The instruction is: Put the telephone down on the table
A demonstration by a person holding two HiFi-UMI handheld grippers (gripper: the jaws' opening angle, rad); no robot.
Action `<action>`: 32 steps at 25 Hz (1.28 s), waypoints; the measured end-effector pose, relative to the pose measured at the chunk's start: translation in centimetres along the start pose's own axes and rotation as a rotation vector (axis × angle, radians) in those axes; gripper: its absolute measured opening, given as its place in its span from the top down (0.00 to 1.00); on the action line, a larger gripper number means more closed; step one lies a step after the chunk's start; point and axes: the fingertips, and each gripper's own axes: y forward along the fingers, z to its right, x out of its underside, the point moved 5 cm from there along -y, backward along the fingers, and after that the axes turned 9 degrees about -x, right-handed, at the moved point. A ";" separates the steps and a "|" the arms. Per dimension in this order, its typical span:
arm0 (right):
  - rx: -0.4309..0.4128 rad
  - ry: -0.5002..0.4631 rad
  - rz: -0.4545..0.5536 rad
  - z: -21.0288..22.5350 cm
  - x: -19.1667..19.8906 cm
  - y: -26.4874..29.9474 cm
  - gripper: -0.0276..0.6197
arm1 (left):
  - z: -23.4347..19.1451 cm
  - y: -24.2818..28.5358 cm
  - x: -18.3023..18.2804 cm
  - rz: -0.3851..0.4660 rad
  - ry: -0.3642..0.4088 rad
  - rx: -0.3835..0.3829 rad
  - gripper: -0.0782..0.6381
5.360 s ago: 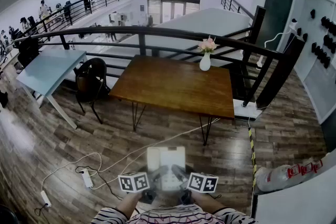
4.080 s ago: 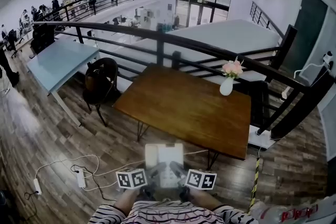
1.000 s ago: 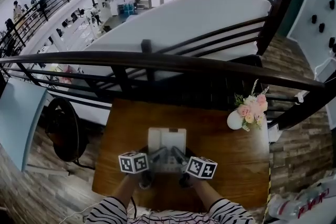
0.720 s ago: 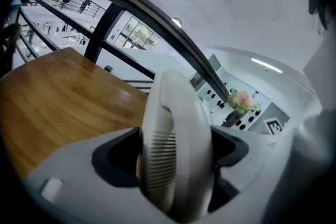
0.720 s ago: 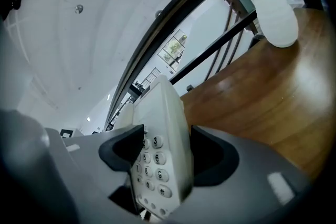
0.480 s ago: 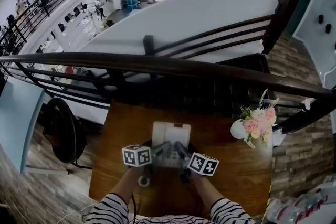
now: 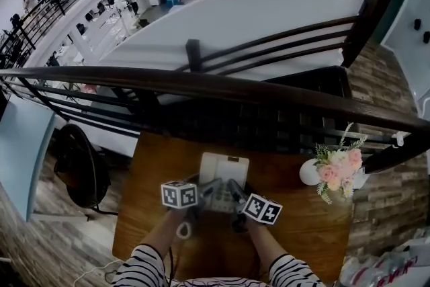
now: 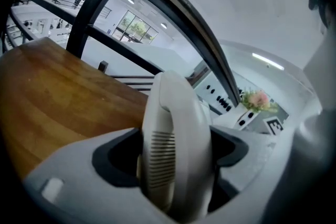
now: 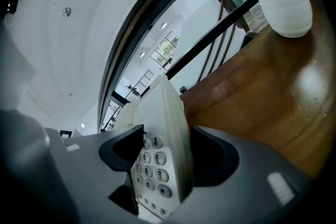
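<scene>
Out on the left, beyond the table's edge, I see a dark chair [image 7: 77, 168] standing on the floor. The wooden table [image 7: 151, 218] lies below me, with a dark railing [image 7: 222, 85] running along its far side. My left gripper [image 7: 205, 189] is clamped on the left side of the white telephone [image 7: 224, 169]. In the left gripper view its jaws press against the handset [image 8: 176, 134], which stands on edge between them. The telephone is over the middle of the table, between the two grippers, and I cannot tell whether its base touches the wood. My right gripper [image 7: 236, 191] grips the telephone's right side. In the right gripper view its jaws close on the edge beside the keypad [image 9: 149, 165]. Further right, near the table's far right corner, a white vase [image 7: 310, 173] holds pink flowers [image 7: 338, 168], well apart from the telephone.
</scene>
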 end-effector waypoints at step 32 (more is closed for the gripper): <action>0.047 0.098 -0.013 2.1 -0.5 1.0 0.53 | -0.8 2.1 -0.4 -0.050 0.000 -0.048 0.35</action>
